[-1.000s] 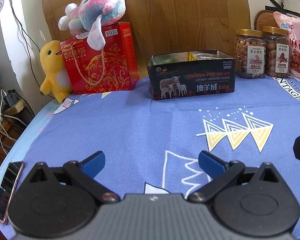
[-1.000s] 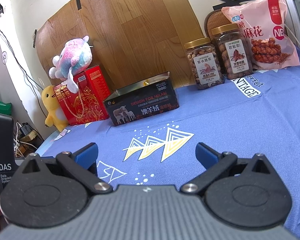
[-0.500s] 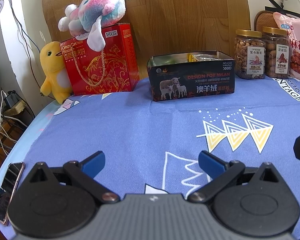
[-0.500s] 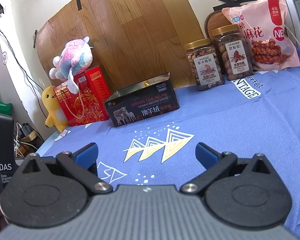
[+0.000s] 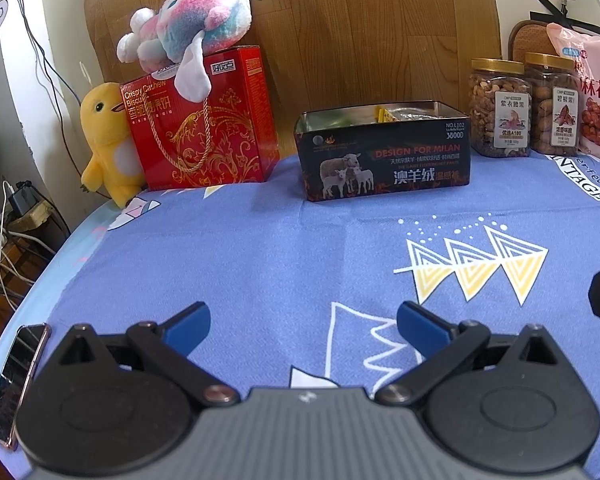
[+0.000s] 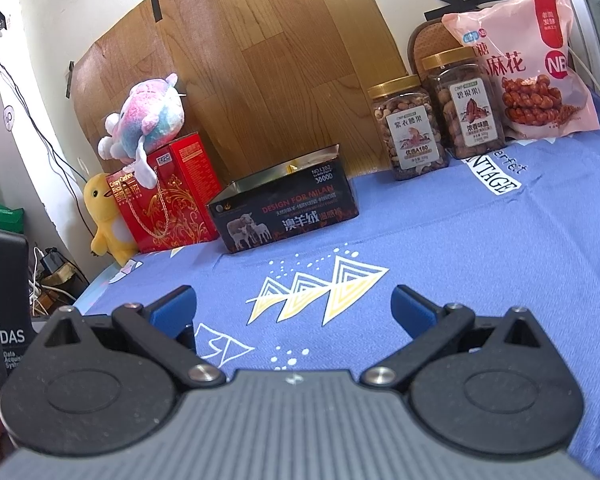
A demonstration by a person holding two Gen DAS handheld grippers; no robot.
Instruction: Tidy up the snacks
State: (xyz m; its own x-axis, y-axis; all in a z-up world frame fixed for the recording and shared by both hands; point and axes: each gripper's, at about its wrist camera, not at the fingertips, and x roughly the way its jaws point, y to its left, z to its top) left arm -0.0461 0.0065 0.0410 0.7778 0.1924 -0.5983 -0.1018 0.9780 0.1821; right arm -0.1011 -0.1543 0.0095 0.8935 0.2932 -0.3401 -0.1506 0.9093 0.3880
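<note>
Currently both the left gripper (image 5: 302,320) and the right gripper (image 6: 294,306) hover spread wide and empty over the blue printed cloth (image 5: 284,248) near the desk's front edge, while the snacks sit along the back edge: a lidless black rectangular tin (image 5: 382,150) with wrappers showing inside, two gold-lidded clear jars of nuts (image 6: 438,120) and a pink bag of twists (image 6: 528,64) toward the back right corner. That row fits either a finished tidy or one awaiting more packing, so no particular move is settled. Any reach should come level at a jar's middle, jaws clear of its neighbour.
</note>
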